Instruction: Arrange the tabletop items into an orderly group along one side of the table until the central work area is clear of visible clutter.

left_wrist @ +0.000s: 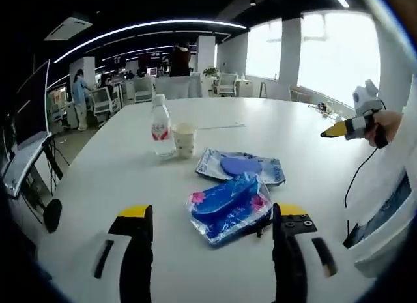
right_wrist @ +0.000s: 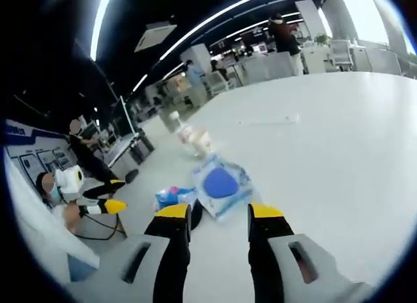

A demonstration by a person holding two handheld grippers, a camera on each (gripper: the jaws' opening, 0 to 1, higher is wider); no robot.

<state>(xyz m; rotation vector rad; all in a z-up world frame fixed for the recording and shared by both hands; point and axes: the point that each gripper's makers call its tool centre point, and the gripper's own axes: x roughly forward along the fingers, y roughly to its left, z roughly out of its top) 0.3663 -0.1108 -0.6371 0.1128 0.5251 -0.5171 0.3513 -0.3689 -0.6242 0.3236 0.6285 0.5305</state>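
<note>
In the left gripper view, the left gripper (left_wrist: pixel 214 218) sits low over the white table (left_wrist: pixel 313 153), its two yellow-tipped jaws spread wide with nothing between the tips. Just beyond them lies a crumpled blue and pink packet (left_wrist: pixel 229 206), its near corner reaching toward the right jaw without clearly touching it. Touching its far edge is a flat clear pouch (left_wrist: pixel 240 166) with a blue round disc showing inside. Farther on stand a paper cup (left_wrist: pixel 184 140) and, just beside it on the left, a clear plastic bottle (left_wrist: pixel 160 127) with a red label and white cap; whether the cup holds anything cannot be told, and the bottle's fill level is unclear. At the right edge, a hand holds the other gripper above the table.

In the right gripper view, the right gripper (right_wrist: pixel 219 215) has its jaws parted by a moderate gap, holding nothing. Just ahead lies the pouch (right_wrist: pixel 221 184) with its blue disc, the blue and pink packet (right_wrist: pixel 172 197) to its left, and the cup (right_wrist: pixel 201 141) and bottle (right_wrist: pixel 177 120) beyond, blurred. People stand among desks in the office behind.
</note>
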